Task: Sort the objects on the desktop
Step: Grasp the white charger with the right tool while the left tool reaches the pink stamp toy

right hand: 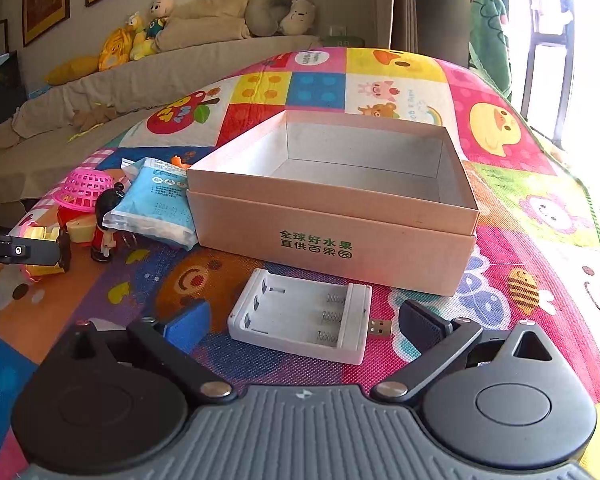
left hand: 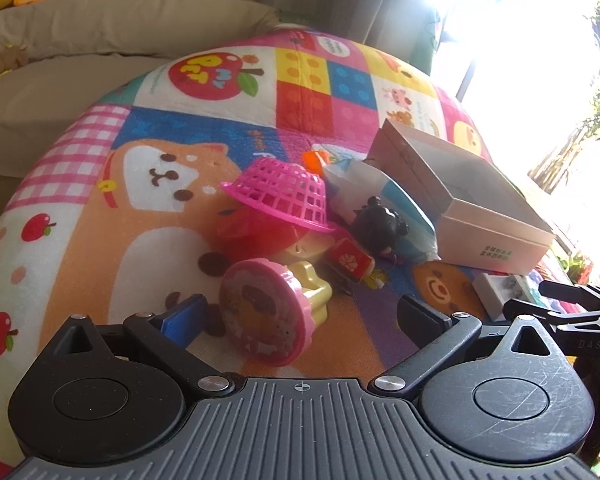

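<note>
Evidently the sorting has barely begun: the open cardboard box [right hand: 332, 200] at the centre of the right wrist view sits empty, green Chinese characters printed on its front wall. Left of it, still loose on the cartoon mat [right hand: 540, 208], lie a blue-white packet [right hand: 156, 204], a pink basket [right hand: 85, 188] and a small doll [right hand: 106, 224]. The right gripper [right hand: 300, 326] stands wide around a white battery case [right hand: 300, 322], not pressing it. The left gripper [left hand: 300, 316] is wide too, a pink round toy [left hand: 266, 312] between its fingers, untouched. "DAS" shows on black plastic at right.
</note>
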The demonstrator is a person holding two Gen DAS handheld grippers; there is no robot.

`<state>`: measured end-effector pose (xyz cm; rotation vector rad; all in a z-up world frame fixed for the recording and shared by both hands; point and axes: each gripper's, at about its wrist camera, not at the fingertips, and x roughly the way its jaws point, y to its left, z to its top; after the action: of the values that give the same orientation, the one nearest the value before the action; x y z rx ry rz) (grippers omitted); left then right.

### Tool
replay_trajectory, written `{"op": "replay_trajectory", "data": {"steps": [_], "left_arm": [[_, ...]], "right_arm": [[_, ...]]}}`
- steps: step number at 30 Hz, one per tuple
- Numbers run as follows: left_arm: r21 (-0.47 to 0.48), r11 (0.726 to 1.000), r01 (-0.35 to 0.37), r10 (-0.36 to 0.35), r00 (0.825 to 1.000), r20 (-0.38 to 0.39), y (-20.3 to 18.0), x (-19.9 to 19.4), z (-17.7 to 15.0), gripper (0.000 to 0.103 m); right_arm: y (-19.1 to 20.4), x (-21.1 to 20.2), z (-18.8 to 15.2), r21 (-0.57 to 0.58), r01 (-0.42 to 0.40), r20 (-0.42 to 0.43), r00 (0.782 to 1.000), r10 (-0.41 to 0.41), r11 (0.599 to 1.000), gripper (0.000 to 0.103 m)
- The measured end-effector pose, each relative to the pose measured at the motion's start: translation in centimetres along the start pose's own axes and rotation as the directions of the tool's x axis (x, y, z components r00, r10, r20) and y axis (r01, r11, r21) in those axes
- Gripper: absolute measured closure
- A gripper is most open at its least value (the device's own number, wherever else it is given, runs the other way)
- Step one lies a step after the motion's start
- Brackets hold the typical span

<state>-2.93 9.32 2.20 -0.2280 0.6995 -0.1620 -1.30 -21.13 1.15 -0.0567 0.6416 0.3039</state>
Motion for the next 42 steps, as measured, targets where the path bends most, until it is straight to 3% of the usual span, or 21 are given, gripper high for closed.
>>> {"op": "replay_trajectory", "data": {"steps": [7, 11, 13, 16, 18, 20, 24, 29, 37, 42], "left_arm": [[0.046, 0.997, 0.058, -0.058, 0.998, 0.002, -2.4, -1.3, 0.0, 0.000], [0.151, 0.982, 0.111, -0.110, 0.994, -0.010, -4.2, -2.2, -1.0, 0.000], [0.219, 0.973, 0.079, -0.081, 0.997, -0.002, -5.1, -2.4, -1.8, 0.000], [0.294, 0.955, -0.047, 0.035, 0.998, 0.046, -5.8, -2.3, -2.5, 0.000], [0.297, 0.949, -0.106, 0.087, 0.993, 0.076, -5.4, -2.1, -2.3, 0.000], [0.264, 0.957, -0.118, 0.100, 0.992, 0.082, -4.4, -1.7, -1.7, 0.000], [0.207, 0.975, -0.087, 0.076, 0.995, 0.059, -1.6, -0.4, -0.4, 0.000], [0.124, 0.992, 0.009, -0.007, 1.000, -0.010, 0.0, 1.5, 0.1, 0.000], [0.149, 0.984, 0.098, -0.103, 0.994, 0.029, -2.1, 0.6, -1.1, 0.000], [0.270, 0.949, 0.161, -0.165, 0.986, -0.006, -4.3, -1.0, -2.9, 0.000]], "right_arm": [[0.1, -0.5, -0.2, -0.001, 0.011, 0.029, 1.000, -0.011, 1.000, 0.000], [0.1, -0.7, -0.3, -0.002, 0.023, 0.042, 0.999, -0.023, 1.000, 0.000], [0.1, -0.8, -0.3, -0.003, 0.027, 0.046, 0.999, -0.027, 1.000, 0.000], [0.1, -0.8, -0.4, -0.006, 0.029, 0.048, 0.998, -0.029, 1.000, 0.000], [0.1, -0.9, -0.4, -0.009, 0.030, 0.049, 0.998, -0.029, 1.000, 0.000], [0.2, -0.9, -0.4, -0.011, 0.031, 0.049, 0.998, -0.031, 0.999, 0.000], [0.3, -0.9, -0.4, -0.017, 0.033, 0.050, 0.998, -0.032, 0.999, 0.000], [0.4, -0.7, -0.3, -0.021, 0.037, 0.041, 0.998, -0.036, 0.999, 0.000], [0.5, -0.7, -0.3, -0.021, 0.036, 0.041, 0.999, -0.036, 0.999, 0.000], [0.6, -0.8, -0.4, -0.026, 0.040, 0.051, 0.998, -0.039, 0.999, 0.000]]}}
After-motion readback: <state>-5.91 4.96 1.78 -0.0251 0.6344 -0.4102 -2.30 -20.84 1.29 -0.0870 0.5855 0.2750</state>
